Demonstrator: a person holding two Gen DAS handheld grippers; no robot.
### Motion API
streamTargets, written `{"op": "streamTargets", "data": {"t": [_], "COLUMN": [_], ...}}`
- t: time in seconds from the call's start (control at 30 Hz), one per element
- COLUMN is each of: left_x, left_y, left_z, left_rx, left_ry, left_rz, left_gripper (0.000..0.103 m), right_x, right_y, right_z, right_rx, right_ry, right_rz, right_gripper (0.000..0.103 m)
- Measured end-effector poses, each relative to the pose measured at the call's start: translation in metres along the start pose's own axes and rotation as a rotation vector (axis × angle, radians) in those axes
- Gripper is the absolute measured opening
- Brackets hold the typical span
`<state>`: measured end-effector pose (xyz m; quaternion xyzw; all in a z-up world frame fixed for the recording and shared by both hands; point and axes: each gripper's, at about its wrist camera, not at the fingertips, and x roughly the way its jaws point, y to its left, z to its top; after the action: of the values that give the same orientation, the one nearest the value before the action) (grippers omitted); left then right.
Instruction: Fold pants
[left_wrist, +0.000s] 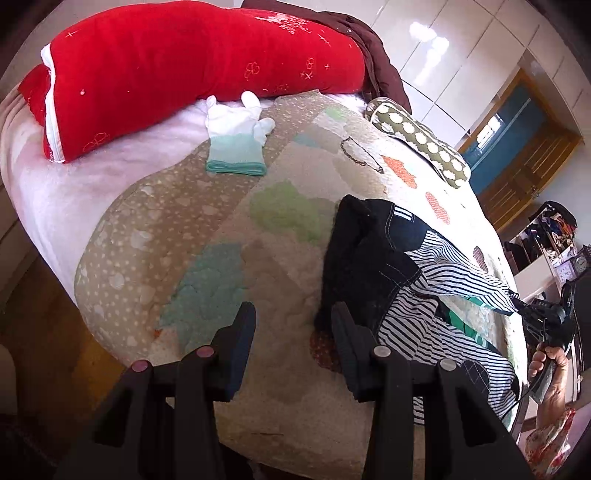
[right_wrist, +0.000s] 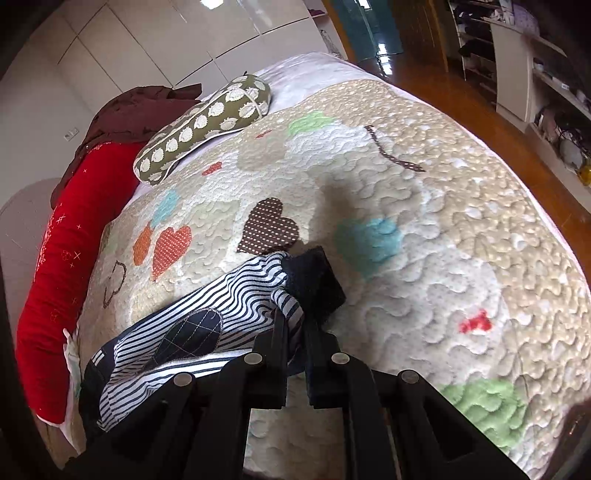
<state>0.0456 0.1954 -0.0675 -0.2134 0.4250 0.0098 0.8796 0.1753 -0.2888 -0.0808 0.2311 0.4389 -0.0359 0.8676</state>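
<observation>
The pants (left_wrist: 417, 295) are black-and-white striped with dark navy patches and lie bunched on the quilted bed (left_wrist: 221, 236), right of my left gripper (left_wrist: 293, 314). The left gripper is open and empty, its right finger close beside the dark edge of the pants. In the right wrist view my right gripper (right_wrist: 295, 314) is shut on the pants (right_wrist: 207, 314) at a striped leg end with a black cuff (right_wrist: 317, 280), held just above the quilt (right_wrist: 424, 240). The right gripper and the hand holding it also show in the left wrist view (left_wrist: 546, 321).
A red bolster (left_wrist: 184, 70) and a brown garment (left_wrist: 373, 62) lie at the head of the bed. A white-and-teal glove (left_wrist: 236, 140) lies on the quilt. An olive patterned pillow (left_wrist: 417, 144) sits near the far edge. Wooden floor (right_wrist: 461, 85) and shelves (right_wrist: 546, 92) lie beyond.
</observation>
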Motion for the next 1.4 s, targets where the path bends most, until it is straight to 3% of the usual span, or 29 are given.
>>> {"op": "streamTargets", "data": {"t": [0.13,0.17,0.2,0.23,0.27,0.4,0.47,0.53,0.67,0.83,0.97,1.17,1.27,1.4], "left_x": [-0.01,-0.012,-0.014,-0.017,-0.019,-0.02,-0.014,-0.003,0.042,0.113,0.143,0.139,0.119,0.064], "left_y": [-0.013,-0.015,-0.016,-0.018,-0.02,-0.038,-0.061,-0.088,-0.145,-0.189,-0.186,-0.18,-0.181,-0.181], "left_z": [-0.006,-0.007,-0.008,-0.01,-0.01,-0.005,0.005,0.016,0.039,0.042,0.018,0.002,0.006,0.0], "left_rx": [0.036,0.041,0.043,0.047,0.052,0.075,0.107,0.15,0.242,0.338,0.388,0.427,0.406,0.399], "left_ry": [-0.006,-0.007,-0.008,-0.01,-0.013,-0.012,-0.009,-0.011,0.011,0.087,0.156,0.126,0.115,0.023], "left_rz": [-0.012,-0.013,-0.013,-0.011,-0.008,-0.011,-0.044,-0.069,-0.085,0.011,0.075,0.088,0.062,0.039], "left_gripper": [0.044,0.048,0.049,0.049,0.049,0.049,0.052,0.063,0.064,0.064,0.064,0.064,0.064,0.064], "right_x": [-0.013,-0.011,-0.01,-0.012,-0.02,-0.066,-0.075,-0.066,-0.017,0.037,0.037,0.005,-0.003,-0.042], "right_y": [-0.034,-0.04,-0.046,-0.051,-0.054,-0.043,-0.021,0.008,0.065,0.098,0.095,0.048,0.025,0.007], "right_z": [-0.019,-0.023,-0.027,-0.031,-0.036,-0.046,-0.045,-0.041,-0.037,-0.049,-0.079,-0.108,-0.11,-0.115], "right_rx": [0.047,0.048,0.046,0.056,0.073,0.07,0.025,-0.032,-0.108,-0.114,-0.198,-0.251,-0.188,-0.159], "right_ry": [0.01,0.027,0.04,0.04,0.022,-0.134,-0.162,-0.115,0.02,0.146,0.177,0.133,0.137,0.049], "right_rz": [-0.025,-0.037,-0.053,-0.078,-0.089,-0.099,-0.05,0.03,0.117,0.195,0.175,0.133,0.152,0.135], "right_gripper": [0.009,0.014,0.023,0.042,0.048,0.048,0.047,0.04,0.038,0.032,0.032,0.03,0.03,0.035]}}
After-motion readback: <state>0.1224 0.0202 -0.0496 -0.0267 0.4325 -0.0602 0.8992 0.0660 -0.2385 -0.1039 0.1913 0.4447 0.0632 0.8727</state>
